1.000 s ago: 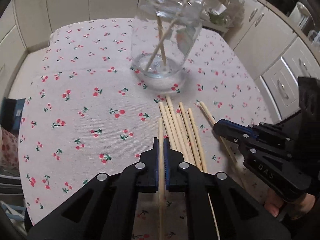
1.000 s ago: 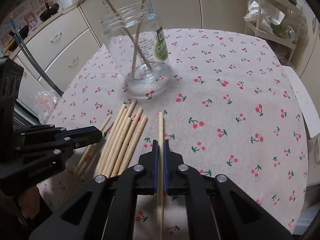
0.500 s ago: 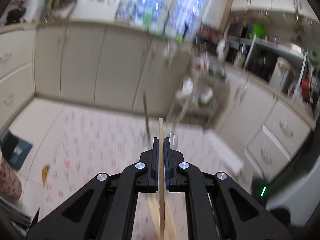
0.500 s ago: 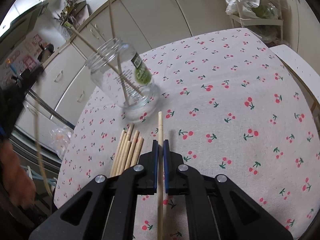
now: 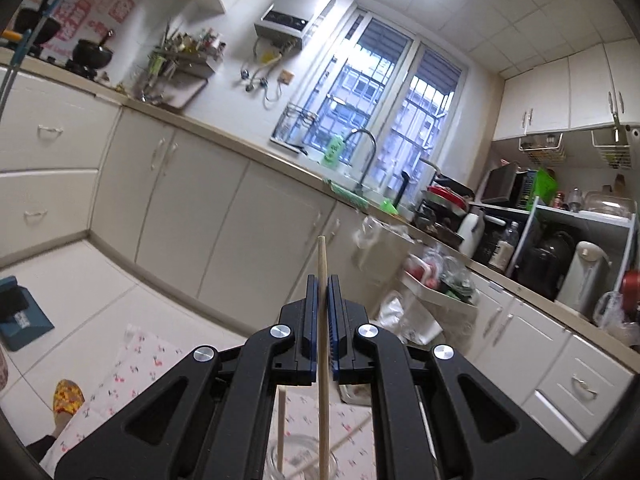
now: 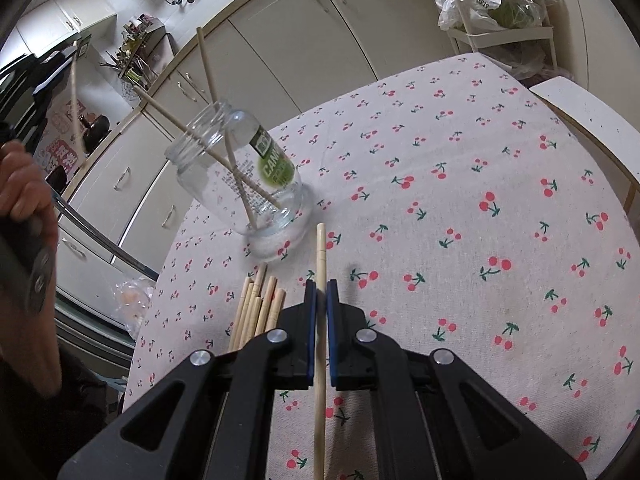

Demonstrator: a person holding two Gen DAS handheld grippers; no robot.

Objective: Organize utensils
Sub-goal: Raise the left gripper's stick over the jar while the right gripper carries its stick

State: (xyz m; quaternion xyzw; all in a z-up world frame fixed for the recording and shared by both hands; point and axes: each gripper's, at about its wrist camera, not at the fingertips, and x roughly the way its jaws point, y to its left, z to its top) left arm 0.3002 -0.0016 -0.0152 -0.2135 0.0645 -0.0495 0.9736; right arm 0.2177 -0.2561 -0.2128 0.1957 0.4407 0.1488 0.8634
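Note:
My left gripper (image 5: 323,286) is shut on a wooden chopstick (image 5: 322,264) and points nearly level at the kitchen cabinets, high over the table. Below it the rim of the glass jar (image 5: 298,454) shows, with two chopsticks in it. My right gripper (image 6: 320,290) is shut on another chopstick (image 6: 320,256), low over the cherry-print tablecloth (image 6: 460,208). The clear glass jar (image 6: 244,184) with a green label stands just beyond, holding two chopsticks (image 6: 208,68). Several loose chopsticks (image 6: 256,308) lie left of my right gripper. At the far left a hand (image 6: 24,184) holds the left gripper, its chopstick (image 6: 76,92) raised.
Cream cabinets (image 5: 168,200) and a counter with a sink and tap (image 5: 366,160) run behind the table. A rack with bags (image 6: 500,8) stands beyond the table's far edge. A white stool (image 6: 592,120) sits at the table's right side.
My left gripper has lifted its chopstick off the table and swung up to point level above the jar. My right gripper has rolled a little and stayed low over the cloth.

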